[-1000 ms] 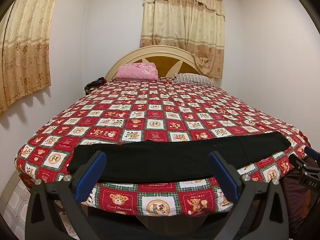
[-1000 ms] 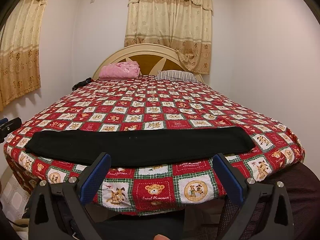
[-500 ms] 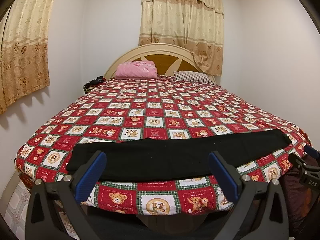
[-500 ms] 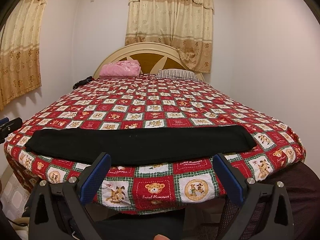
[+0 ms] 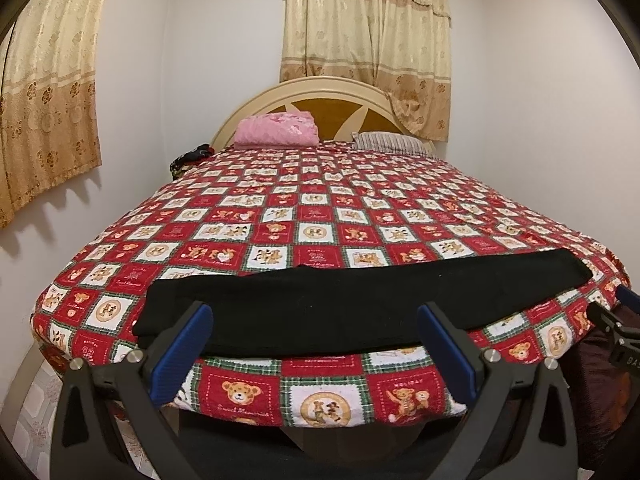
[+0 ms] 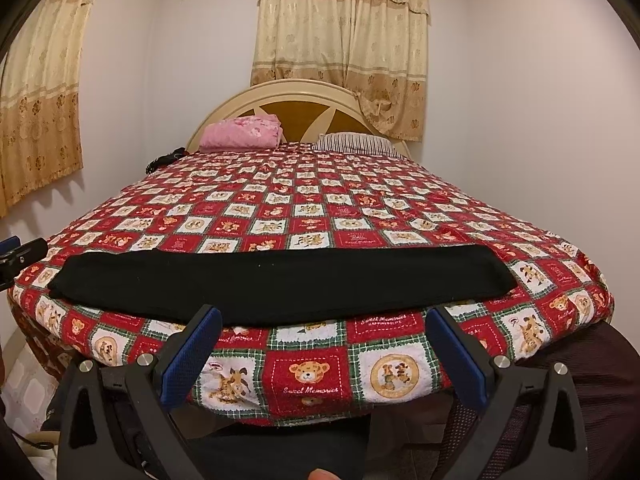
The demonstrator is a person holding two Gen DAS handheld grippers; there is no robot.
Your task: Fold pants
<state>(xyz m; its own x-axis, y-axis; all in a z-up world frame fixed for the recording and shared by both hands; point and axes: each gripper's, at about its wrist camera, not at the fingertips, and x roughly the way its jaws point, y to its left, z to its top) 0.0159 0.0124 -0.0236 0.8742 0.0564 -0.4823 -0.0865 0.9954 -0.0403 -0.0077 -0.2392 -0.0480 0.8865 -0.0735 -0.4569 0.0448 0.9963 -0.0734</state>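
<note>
Black pants [image 5: 360, 300] lie in a long flat strip across the near end of the bed, parallel to its front edge; they also show in the right wrist view [image 6: 280, 284]. My left gripper [image 5: 314, 320] is open and empty, its blue pads just before the pants' near edge, toward the left half. My right gripper [image 6: 324, 322] is open and empty, held slightly below and in front of the pants' near edge. Part of the right gripper shows at the far right of the left view [image 5: 624, 328], part of the left gripper at the far left of the right view [image 6: 20, 256].
The bed has a red teddy-bear patchwork cover [image 5: 320, 208]. A pink folded blanket [image 5: 276, 130] and a striped pillow [image 5: 388, 142] lie by the headboard. White walls flank the bed, curtains hang behind and at left. A dark bundle [image 5: 190, 156] sits at the far left corner.
Both grippers have moved slightly forward and up toward the bed edge; the pants sit a little lower and nearer in both views. The pants themselves have not moved.
</note>
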